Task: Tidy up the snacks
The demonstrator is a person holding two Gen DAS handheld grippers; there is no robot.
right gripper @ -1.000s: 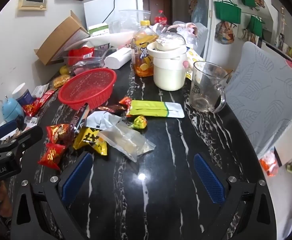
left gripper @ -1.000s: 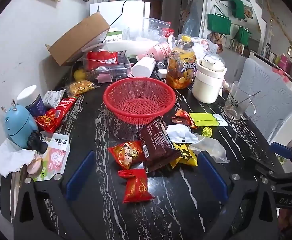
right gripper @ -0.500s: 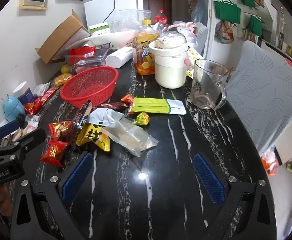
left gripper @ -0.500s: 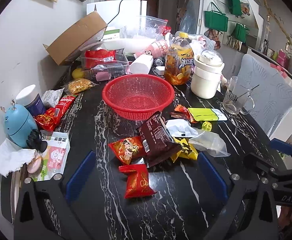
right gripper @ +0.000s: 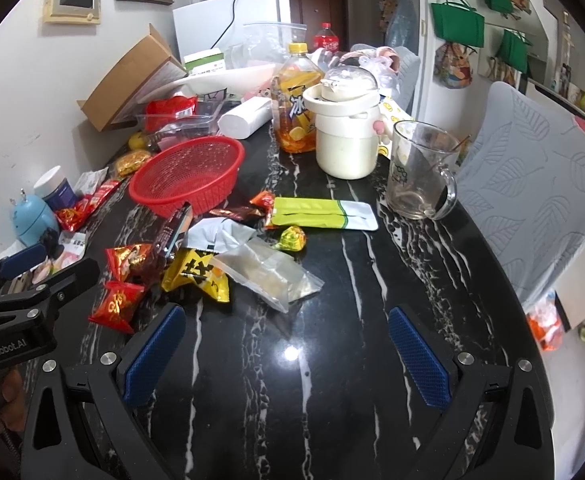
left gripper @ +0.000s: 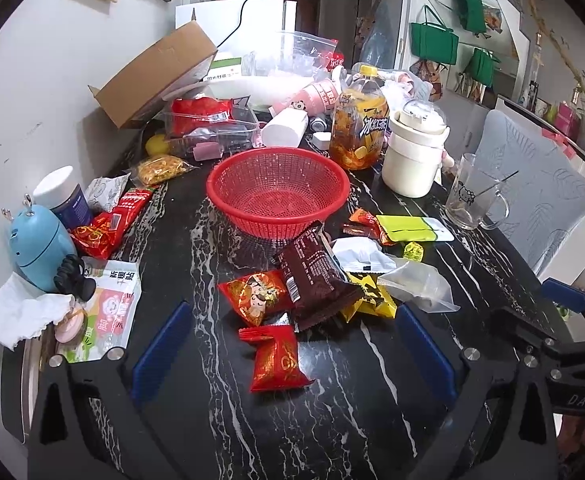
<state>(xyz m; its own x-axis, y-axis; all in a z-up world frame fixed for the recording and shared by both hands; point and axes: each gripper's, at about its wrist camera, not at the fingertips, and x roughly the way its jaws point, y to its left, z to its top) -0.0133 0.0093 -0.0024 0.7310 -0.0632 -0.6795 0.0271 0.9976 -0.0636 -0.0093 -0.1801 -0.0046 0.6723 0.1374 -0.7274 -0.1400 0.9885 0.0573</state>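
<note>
An empty red mesh basket point(left gripper: 278, 190) stands mid-table; it also shows in the right wrist view point(right gripper: 188, 176). Snack packets lie in front of it: a small red one point(left gripper: 278, 358), an orange-red one point(left gripper: 258, 294), a dark brown one point(left gripper: 312, 276), a yellow one point(left gripper: 370, 298), a clear bag point(left gripper: 418, 286) and a green-white pouch point(left gripper: 412, 228). My left gripper point(left gripper: 292, 344) is open, just above and around the small red packet. My right gripper point(right gripper: 284, 350) is open and empty over bare table, near the clear bag point(right gripper: 270, 276).
A black marble table point(right gripper: 332, 360) holds a tea bottle point(left gripper: 358, 126), a white pot point(left gripper: 414, 152), a glass mug point(right gripper: 418, 170), a cardboard box point(left gripper: 152, 74), a blue gadget point(left gripper: 38, 244) and more packets point(left gripper: 112, 222) at the left. A grey chair point(right gripper: 540, 200) stands right.
Both grippers have moved slightly forward towards the snack pile. Both stay open. Nothing on the table has moved.
</note>
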